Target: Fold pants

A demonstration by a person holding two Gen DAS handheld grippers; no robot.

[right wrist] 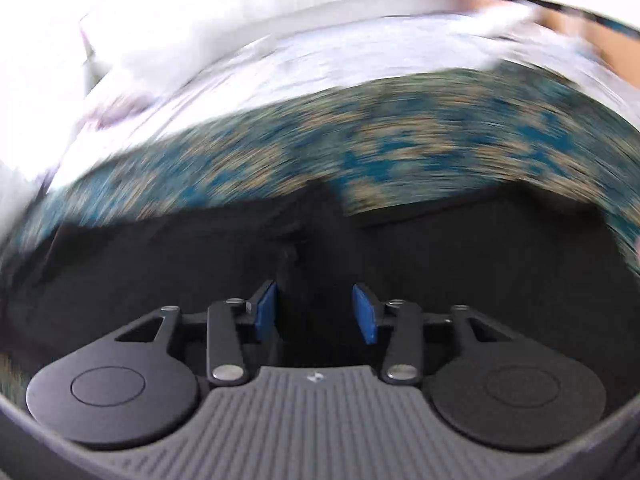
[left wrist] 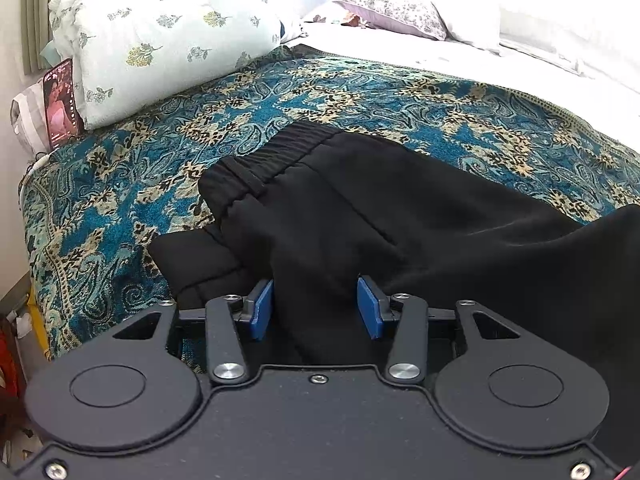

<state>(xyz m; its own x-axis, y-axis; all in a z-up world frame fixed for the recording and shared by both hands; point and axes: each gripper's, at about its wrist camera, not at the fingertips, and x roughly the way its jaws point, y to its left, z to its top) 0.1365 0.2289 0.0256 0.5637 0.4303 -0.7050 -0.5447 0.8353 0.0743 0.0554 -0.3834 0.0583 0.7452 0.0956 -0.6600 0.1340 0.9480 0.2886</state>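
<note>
Black pants (left wrist: 360, 208) lie on a teal patterned bedspread (left wrist: 360, 92), elastic waistband (left wrist: 276, 160) toward the far left. My left gripper (left wrist: 316, 304) has its blue pads (left wrist: 262, 308) apart, with a fold of the black fabric lying between them. In the right wrist view, heavily motion-blurred, the pants (right wrist: 480, 260) fill the lower half. My right gripper (right wrist: 314, 308) also has its blue pads (right wrist: 364, 312) apart, with dark fabric between and below them.
A floral white duvet (left wrist: 168, 36) is piled at the far left, and pillows (left wrist: 396, 8) lie on a white sheet (left wrist: 520, 56) behind. A phone (left wrist: 60, 104) leans at the left bed edge. The bedspread (right wrist: 400, 152) shows blurred.
</note>
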